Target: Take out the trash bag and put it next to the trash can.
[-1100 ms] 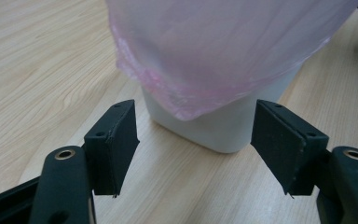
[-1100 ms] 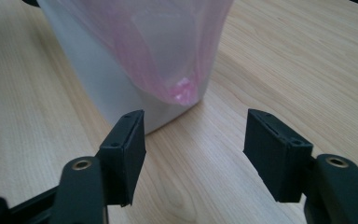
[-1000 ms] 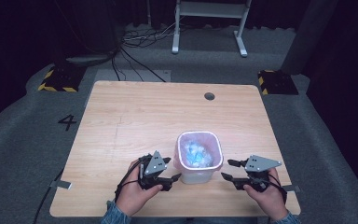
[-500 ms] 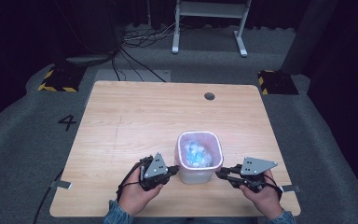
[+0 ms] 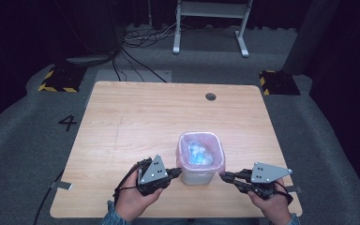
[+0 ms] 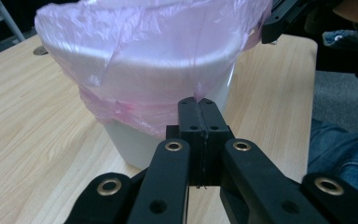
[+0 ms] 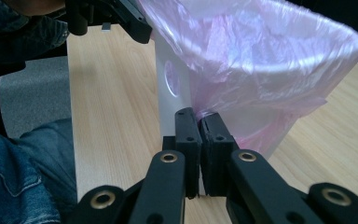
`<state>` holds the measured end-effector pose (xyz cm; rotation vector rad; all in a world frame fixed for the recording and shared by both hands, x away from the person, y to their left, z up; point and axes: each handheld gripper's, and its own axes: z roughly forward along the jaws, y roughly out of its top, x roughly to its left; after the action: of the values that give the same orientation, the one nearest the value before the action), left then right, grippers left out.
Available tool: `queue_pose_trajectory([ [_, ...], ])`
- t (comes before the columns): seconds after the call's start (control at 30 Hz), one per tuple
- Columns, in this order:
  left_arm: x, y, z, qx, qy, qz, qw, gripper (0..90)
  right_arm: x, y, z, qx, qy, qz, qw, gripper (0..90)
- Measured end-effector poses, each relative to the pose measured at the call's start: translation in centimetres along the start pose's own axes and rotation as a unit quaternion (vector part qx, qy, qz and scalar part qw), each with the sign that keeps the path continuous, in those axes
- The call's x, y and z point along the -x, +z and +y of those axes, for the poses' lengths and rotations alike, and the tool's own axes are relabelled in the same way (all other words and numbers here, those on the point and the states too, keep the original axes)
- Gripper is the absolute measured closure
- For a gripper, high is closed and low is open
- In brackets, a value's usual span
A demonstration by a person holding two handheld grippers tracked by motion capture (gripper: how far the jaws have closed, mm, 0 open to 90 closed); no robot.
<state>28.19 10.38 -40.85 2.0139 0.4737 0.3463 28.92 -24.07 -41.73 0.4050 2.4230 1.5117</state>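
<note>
A small white bin point(image 5: 197, 176) lined with a pink plastic bag point(image 5: 183, 145) stands near the table's front edge, with pale blue and white crumpled things point(image 5: 198, 151) inside. My left gripper point(image 5: 178, 172) sits against the bin's left side. In the left gripper view its jaws are shut on a pinch of the pink bag point(image 6: 135, 70) just below the rim, at the left gripper's tip point(image 6: 199, 101). My right gripper point(image 5: 225, 176) is at the bin's right side. Its tip point(image 7: 198, 115) is likewise shut on a fold of the bag point(image 7: 261, 60) hanging over the bin wall point(image 7: 170, 93).
The wooden table point(image 5: 136, 122) has a round hole point(image 5: 210, 96) near its far edge. A strip of tape point(image 5: 58, 185) sticks out at the front left corner. The floor carries a painted 4 point(image 5: 68, 123), and a white metal frame point(image 5: 211, 18) stands behind.
Both grippers have moved inward to the bin, the right one farther, and now touch its sides with the bag's edge between their jaws.
</note>
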Motion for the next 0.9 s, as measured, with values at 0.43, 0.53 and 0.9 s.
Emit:
queue_pose_trajectory([
  [0.43,-1.1,-1.3,1.7,0.039,-0.007,0.037,0.9985,89.6,0.9,-1.8,2.3,0.027,-0.010,-0.025,0.9993,88.5],
  [0.53,-1.7,-1.0,1.8,0.042,-0.014,0.052,0.9977,89.6,1.7,-1.8,2.6,0.025,-0.003,-0.034,0.9991,88.6],
  [0.9,-3.9,1.2,0.1,0.017,-0.055,0.054,0.9969,89.6,5.6,1.4,1.1,-0.007,0.036,-0.044,0.9983,89.2],
])
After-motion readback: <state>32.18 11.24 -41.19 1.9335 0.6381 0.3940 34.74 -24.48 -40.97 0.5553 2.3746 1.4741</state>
